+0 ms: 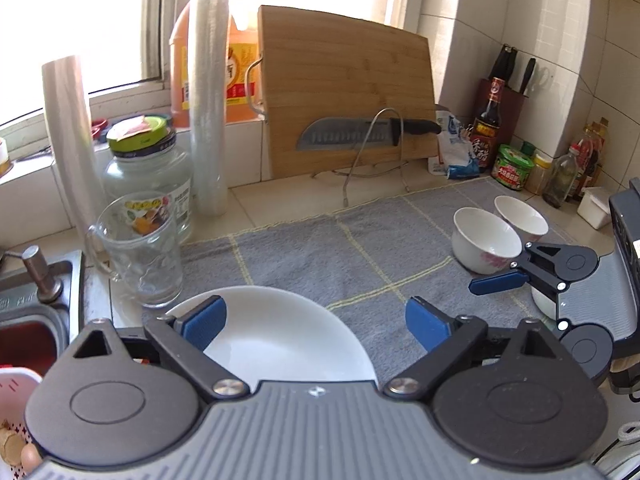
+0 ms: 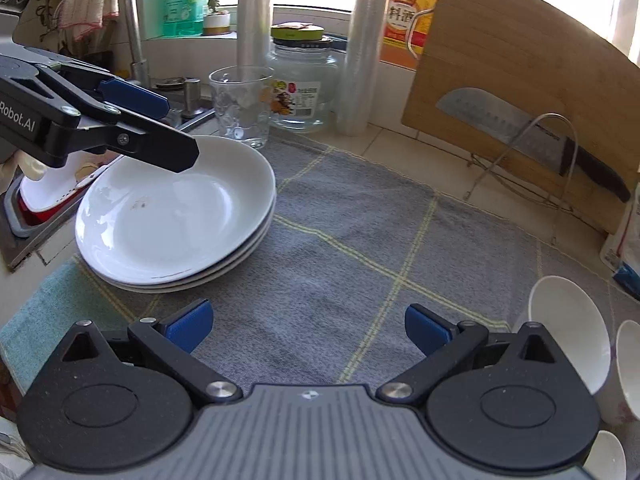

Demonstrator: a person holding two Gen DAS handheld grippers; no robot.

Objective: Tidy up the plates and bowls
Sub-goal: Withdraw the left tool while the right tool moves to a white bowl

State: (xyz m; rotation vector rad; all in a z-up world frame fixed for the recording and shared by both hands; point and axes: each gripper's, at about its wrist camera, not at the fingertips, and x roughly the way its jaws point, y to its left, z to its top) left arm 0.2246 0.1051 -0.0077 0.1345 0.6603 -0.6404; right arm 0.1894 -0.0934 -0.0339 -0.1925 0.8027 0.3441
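The left claw (image 1: 316, 322) stands released above the stack of white plates (image 2: 176, 216), gripping nothing; the plates sit nested at the sink end of the grey towel (image 2: 340, 240) on the counter, likely so they take little room. The right claw (image 2: 308, 326) is likewise spread wide and empty over bare towel. The white bowls (image 1: 486, 240) are grouped just beside it at the other end, probably next to be stacked.

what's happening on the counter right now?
A person holds a gripper in each hand, sorting dishes on a grey mat. The left gripper hovers open above a stack of white plates, holding nothing. The right gripper is open and empty; white bowls wait near it.
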